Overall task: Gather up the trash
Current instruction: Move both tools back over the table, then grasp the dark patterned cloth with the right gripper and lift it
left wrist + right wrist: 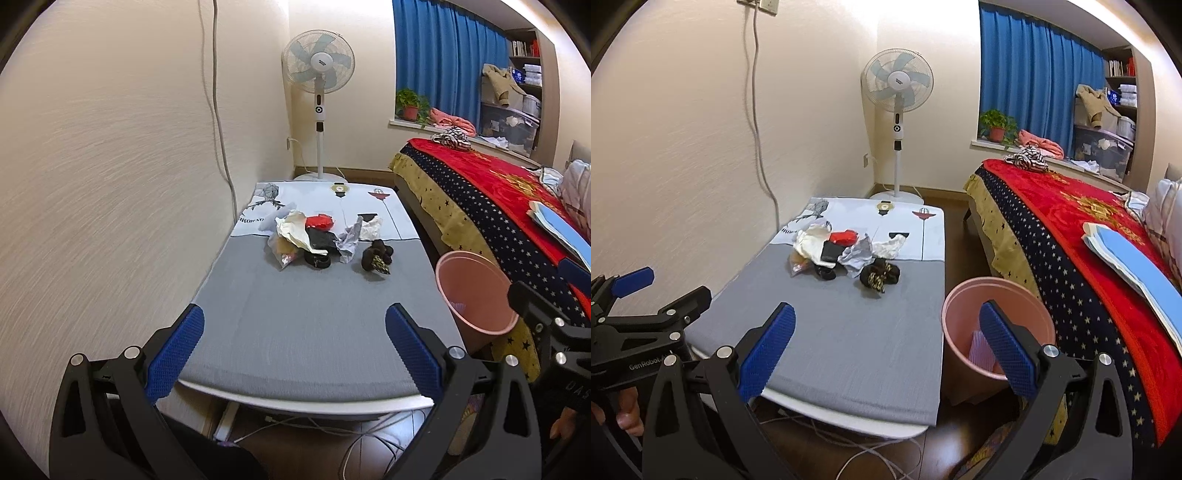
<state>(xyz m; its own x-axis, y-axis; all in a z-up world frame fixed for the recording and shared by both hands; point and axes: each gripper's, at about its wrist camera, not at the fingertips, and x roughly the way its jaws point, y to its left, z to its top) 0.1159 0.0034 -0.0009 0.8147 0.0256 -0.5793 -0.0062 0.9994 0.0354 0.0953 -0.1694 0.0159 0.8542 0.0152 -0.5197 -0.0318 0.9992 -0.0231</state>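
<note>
Several scraps (325, 240) strewn crosswise

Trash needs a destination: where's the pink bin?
The pink bin stands on the floor between the table's right edge and the bed, near the right gripper.

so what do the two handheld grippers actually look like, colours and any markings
Both are black plastic frames with silver round bolts. The left gripper and the right gripper each carry two blue, dot-textured rubber pads. Seen from the right wrist, the left gripper's black body bears white "GenRobot" lettering. No sleeves are visible.
</note>
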